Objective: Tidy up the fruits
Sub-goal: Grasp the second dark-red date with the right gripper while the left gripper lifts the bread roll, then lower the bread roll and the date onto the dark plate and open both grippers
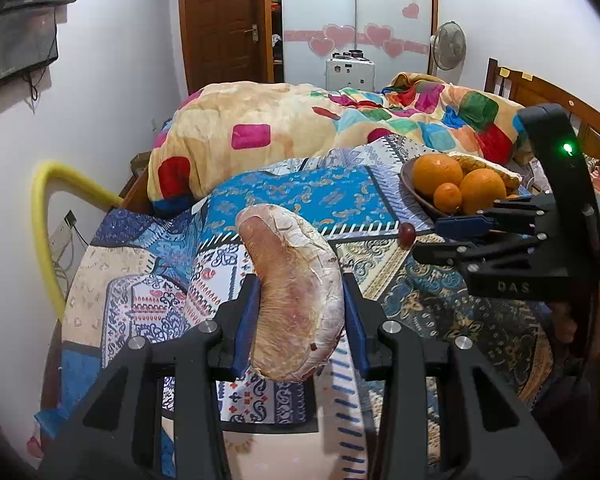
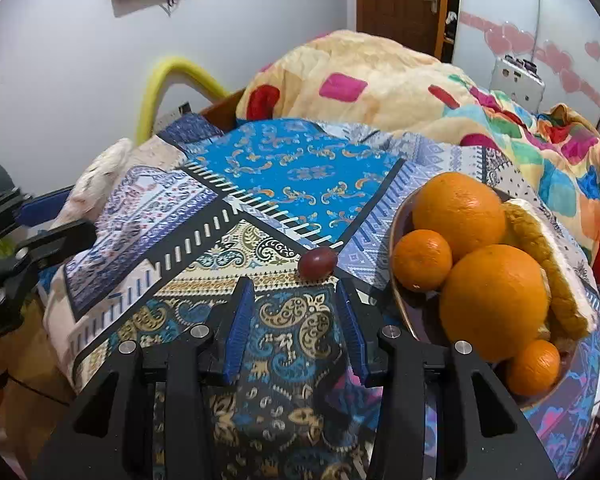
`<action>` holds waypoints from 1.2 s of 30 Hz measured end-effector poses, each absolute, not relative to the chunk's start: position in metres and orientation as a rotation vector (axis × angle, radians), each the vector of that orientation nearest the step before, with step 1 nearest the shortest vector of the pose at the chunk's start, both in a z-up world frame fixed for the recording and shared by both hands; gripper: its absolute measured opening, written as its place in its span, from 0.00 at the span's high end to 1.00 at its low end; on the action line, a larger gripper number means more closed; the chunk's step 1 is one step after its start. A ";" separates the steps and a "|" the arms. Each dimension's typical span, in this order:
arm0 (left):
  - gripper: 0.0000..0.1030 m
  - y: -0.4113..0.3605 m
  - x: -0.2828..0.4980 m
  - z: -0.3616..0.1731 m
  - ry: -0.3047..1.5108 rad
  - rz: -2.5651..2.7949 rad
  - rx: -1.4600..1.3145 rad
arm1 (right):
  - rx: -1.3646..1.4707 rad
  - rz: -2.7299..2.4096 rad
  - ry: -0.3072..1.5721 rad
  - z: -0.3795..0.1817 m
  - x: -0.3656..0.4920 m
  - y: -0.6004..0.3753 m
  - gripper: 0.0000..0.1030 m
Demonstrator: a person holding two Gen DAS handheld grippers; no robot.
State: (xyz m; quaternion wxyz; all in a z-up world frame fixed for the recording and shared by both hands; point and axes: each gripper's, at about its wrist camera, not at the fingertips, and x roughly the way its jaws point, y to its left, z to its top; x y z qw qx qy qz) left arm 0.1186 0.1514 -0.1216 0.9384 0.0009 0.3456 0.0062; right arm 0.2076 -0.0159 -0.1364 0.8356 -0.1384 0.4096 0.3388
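My left gripper is shut on a long curved brownish fruit with flaky whitish skin, held above the patterned bedspread. It shows at the left of the right wrist view. My right gripper is open and empty, low over the bedspread, with a small dark red grape-like fruit just beyond its fingertips. That fruit also shows in the left wrist view. A brown bowl to the right holds several oranges and a similar brownish fruit. The bowl also appears in the left wrist view.
A bunched colourful blanket lies across the far side of the bed. A yellow foam tube stands at the left edge, a wooden headboard at the right. The right gripper's body is near the bowl.
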 end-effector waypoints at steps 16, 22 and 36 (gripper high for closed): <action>0.61 0.178 0.120 -0.139 0.691 0.018 -0.060 | -0.425 0.590 0.885 -0.151 0.228 0.015 0.84; 0.61 0.170 0.124 -0.134 0.693 0.010 -0.052 | -0.380 0.616 0.886 -0.145 0.221 0.001 0.84; 0.61 0.093 0.160 -0.104 0.676 -0.098 -0.041 | -0.251 0.568 0.722 -0.077 0.194 -0.104 0.84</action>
